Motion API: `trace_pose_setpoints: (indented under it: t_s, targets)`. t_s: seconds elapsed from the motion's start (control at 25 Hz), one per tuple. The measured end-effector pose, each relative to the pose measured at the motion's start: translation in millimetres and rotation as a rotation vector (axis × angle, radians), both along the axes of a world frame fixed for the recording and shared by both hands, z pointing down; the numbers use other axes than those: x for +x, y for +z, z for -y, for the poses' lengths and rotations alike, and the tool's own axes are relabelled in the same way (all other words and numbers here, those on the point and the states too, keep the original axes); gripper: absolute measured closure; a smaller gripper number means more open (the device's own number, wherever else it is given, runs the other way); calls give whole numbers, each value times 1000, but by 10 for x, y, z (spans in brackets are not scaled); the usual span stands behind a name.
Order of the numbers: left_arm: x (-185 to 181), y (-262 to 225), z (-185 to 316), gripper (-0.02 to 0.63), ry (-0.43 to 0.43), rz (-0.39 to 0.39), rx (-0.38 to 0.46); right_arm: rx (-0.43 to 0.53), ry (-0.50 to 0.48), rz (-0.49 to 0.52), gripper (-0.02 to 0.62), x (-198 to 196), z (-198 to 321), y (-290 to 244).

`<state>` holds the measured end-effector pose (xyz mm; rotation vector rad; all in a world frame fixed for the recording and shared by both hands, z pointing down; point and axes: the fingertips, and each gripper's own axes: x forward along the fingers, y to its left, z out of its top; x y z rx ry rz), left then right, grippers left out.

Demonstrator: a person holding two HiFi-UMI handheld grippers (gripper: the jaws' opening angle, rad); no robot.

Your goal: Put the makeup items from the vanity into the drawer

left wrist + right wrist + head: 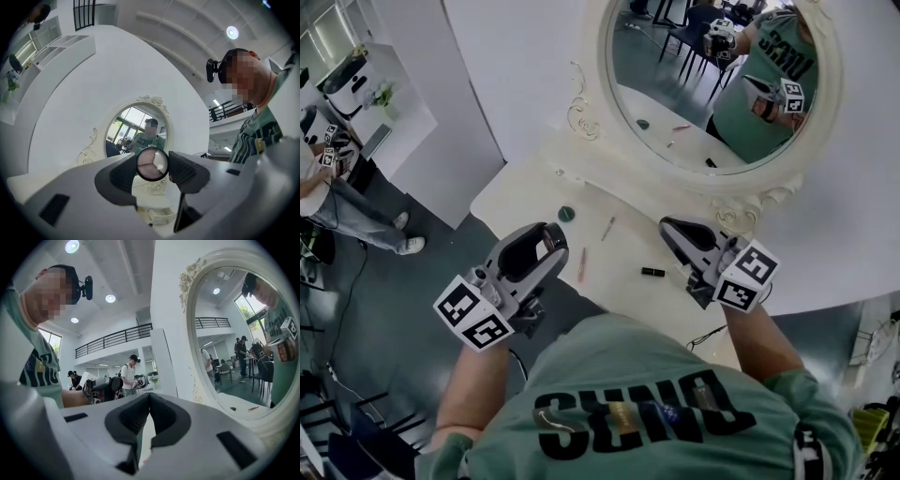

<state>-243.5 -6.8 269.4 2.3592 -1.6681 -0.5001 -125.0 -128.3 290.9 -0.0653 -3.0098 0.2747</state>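
The left gripper [551, 240] is clamped on a round compact [151, 164], held off the table [511, 199]. The right gripper [149, 399] is closed and empty. Farther out, a black tube [652, 272], pink pencil [581, 264], thin pencil [607, 228] and dark round pot [566, 214] remain on the table. Judged: most stowing is left.

My head view loses the front edge of the vanity [628, 239] under the person's shirt [628, 375]; I can't identify the small dark item [652, 272] or green disc [566, 214].
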Motion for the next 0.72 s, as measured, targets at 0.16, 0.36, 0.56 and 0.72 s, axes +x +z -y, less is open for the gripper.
trace_pose_setpoints:
  t_s: [0.16,0.36,0.56,0.72]
  targets:
    - [-8,-19,-7,380,2,2,-3,2,2,5,584,-2,-7,-30]
    - [99,9,117,380,43,30,-30,7,40,18,584,108,36,-69]
    - [458,156,481,380,150,78,-75,4,139,23,584,470,236,-12]
    - [937,429,945,380,259,119,-126,-5,241,8,584,957,517,146]
